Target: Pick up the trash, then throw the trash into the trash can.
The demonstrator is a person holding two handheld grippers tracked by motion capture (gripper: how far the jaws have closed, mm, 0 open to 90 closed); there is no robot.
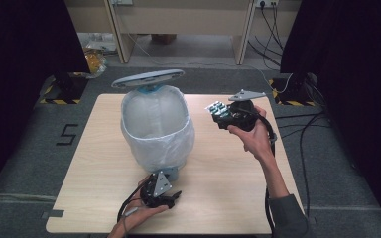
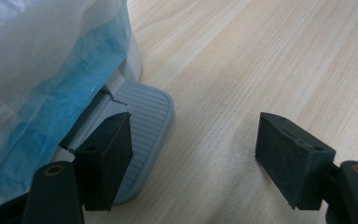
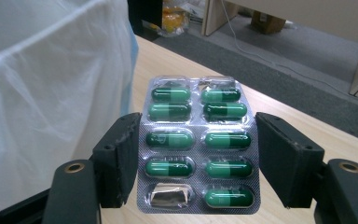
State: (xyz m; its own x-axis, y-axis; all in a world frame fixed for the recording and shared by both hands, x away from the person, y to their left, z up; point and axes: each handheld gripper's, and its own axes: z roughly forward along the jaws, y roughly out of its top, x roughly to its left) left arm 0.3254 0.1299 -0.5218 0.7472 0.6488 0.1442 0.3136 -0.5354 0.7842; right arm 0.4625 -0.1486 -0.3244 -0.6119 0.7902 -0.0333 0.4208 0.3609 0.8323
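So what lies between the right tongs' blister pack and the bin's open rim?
Nothing: in the high view only bare table shows beneath the gap between the blister pack and the bin.

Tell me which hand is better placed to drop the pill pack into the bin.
Right. The right gripper is shut on the blister pack beside the lined bin, whose lid stands open. The left gripper, open, rests one jaw on the pedal, so it probably should stay there.

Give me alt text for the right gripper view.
The right tool is shut on a blister pack of green capsules, one pocket empty. A white-bagged bin stands just left, on a wooden table.
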